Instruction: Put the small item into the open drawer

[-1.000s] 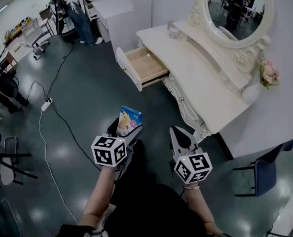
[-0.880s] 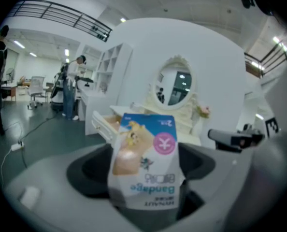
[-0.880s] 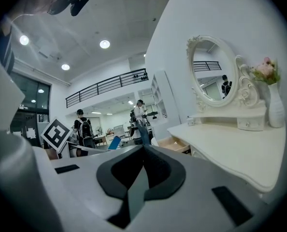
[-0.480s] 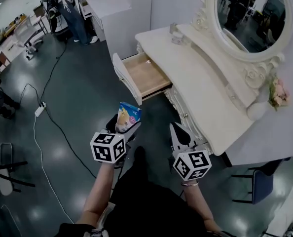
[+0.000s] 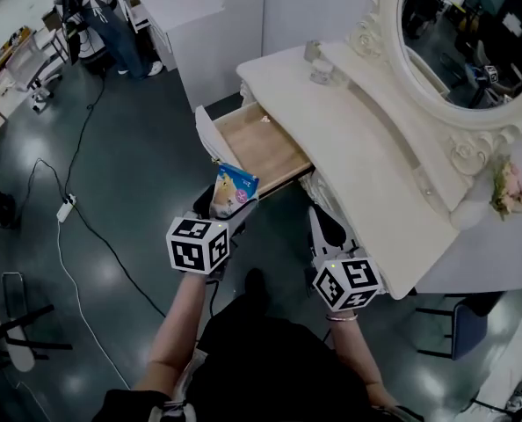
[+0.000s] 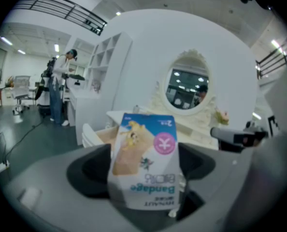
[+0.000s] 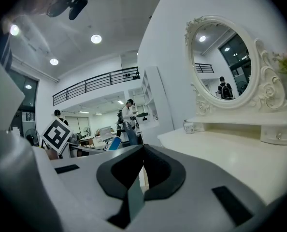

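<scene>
My left gripper is shut on a small bandage packet, blue and tan with a pink circle; in the left gripper view the bandage packet stands upright between the jaws. It hangs just in front of the open wooden drawer of the cream dressing table. The drawer shows behind the packet. My right gripper is shut with nothing in it, beside the table's front edge; its jaws meet at the tips in the right gripper view.
An oval mirror stands at the back of the table, with a small jar near it and pink flowers at the right. A white cabinet stands behind the drawer. Cables cross the dark floor. A person stands far off.
Both grippers and the head view have moved closer to the dressing table. The packet now sits just short of the open drawer's front. Both grips are unchanged.
</scene>
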The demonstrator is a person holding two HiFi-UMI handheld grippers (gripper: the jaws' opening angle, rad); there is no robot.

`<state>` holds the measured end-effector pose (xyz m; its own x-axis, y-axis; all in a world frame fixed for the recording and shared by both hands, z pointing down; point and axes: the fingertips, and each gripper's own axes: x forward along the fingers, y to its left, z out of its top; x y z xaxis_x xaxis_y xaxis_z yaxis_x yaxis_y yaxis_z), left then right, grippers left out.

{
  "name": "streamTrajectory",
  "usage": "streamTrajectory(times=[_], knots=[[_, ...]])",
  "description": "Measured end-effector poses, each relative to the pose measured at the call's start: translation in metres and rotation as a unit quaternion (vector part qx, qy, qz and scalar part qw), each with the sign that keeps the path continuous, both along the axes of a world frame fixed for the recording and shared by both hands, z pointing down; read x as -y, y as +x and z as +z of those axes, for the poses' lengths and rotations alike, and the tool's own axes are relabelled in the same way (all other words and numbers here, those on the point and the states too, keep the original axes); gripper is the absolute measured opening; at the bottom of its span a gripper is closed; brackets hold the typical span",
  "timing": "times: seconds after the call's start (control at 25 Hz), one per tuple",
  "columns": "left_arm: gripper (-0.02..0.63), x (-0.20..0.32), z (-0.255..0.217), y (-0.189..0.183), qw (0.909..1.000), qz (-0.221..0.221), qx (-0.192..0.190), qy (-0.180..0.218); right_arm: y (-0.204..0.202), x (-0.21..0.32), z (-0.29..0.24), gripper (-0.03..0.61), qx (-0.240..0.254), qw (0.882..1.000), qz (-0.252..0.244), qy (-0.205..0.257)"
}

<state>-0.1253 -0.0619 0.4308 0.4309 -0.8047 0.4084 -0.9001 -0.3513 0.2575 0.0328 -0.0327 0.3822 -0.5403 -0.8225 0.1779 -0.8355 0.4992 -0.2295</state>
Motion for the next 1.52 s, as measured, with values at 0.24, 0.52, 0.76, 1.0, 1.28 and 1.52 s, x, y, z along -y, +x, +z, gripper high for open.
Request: streamTrajectory(times=[0.24,0.52,0.76,1.0,1.28,1.52], knots=[[0.436,0.043,0.004,-0.007,0.9994,0.033,0.012,0.004,-0.008,0.032,0.004,0.005,-0.003,1.000,0.026,-0.005],[0.437,0.076,0.009,-0.013,0.9983,0.056,0.017,0.001,-0.018,0.051,0.007,0.005,-0.015,0.999,0.036,-0.013],[0.437,0.099,0.015,-0.001,0.9964,0.079,0.029,-0.008,-0.017,0.071,0.003,0.005,-0.020,0.999,0.040,-0.006],[0.437,0.126,0.030,0.021,0.9937,0.102,0.039,-0.023,-0.009,0.097,0.005,0.005,-0.018,0.999,0.048,-0.002],[0.437,0.167,0.052,0.041,0.9896,0.120,0.068,-0.039,0.012,0.128,0.009,0.005,-0.011,0.998,0.064,-0.007],[0.437,0.192,0.081,0.055,0.9811,0.146,0.110,-0.063,0.026,0.154,0.016,0.005,-0.008,0.997,0.075,-0.018]])
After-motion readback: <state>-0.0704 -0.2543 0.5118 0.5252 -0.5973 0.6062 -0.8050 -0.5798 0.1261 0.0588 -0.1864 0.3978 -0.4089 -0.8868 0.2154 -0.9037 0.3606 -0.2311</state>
